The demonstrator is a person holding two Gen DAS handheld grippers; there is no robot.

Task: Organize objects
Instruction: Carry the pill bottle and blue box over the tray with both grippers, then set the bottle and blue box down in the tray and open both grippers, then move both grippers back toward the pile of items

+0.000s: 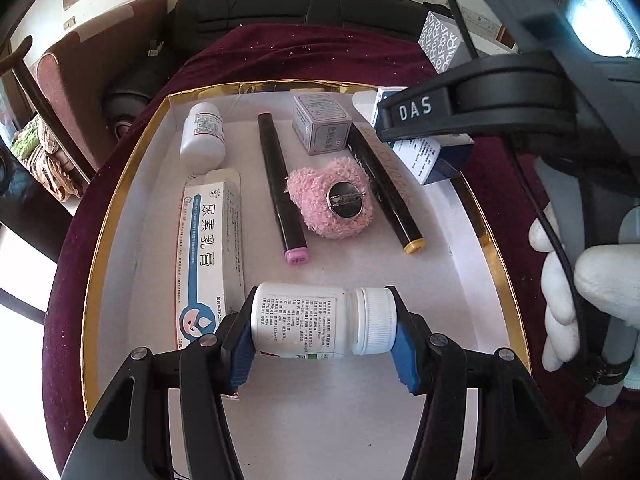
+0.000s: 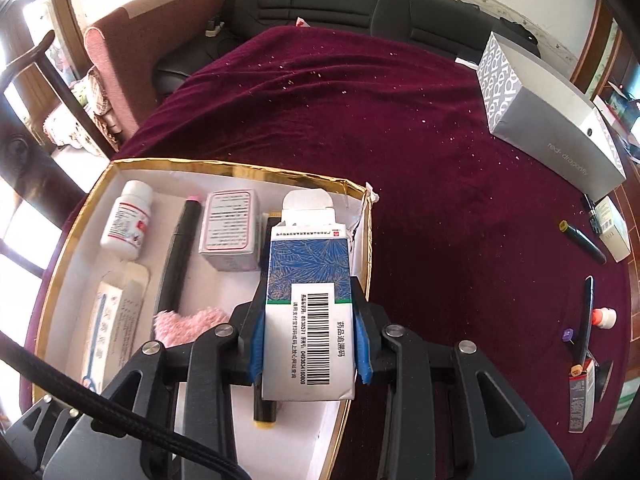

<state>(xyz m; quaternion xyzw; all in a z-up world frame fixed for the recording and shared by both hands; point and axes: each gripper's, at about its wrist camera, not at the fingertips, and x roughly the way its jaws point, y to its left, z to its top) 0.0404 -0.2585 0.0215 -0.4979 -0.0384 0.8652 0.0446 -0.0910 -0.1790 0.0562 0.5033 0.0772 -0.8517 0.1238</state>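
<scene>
— While both loads hang over the tray [image 1: 120, 184], which step is this?

— Placing. My left gripper [image 1: 324, 330] pinches a white pill bottle [image 1: 320, 320] end to end above the tray's near bare floor; my right gripper [image 2: 310, 340] clamps the blue medicine box [image 2: 308, 304] over the tray's right edge.

— And next?

— I judge each needs lowering onto free floor, clear of the black markers [image 1: 280, 184], before I spread the fingers.

tray [image 1: 120, 216]: matt white card, shiny gold foil rim
held bottle [image 1: 304, 322]: smooth white plastic, ribbed cap
brooch [image 1: 332, 204]: fluffy pink pile, bright metal back
held carton [image 2: 310, 300]: printed card, perhaps slightly glossy
tablecloth [image 2: 400, 140]: dark red velvety cloth
pads [image 1: 404, 354]: blue, rubbery-looking
</scene>
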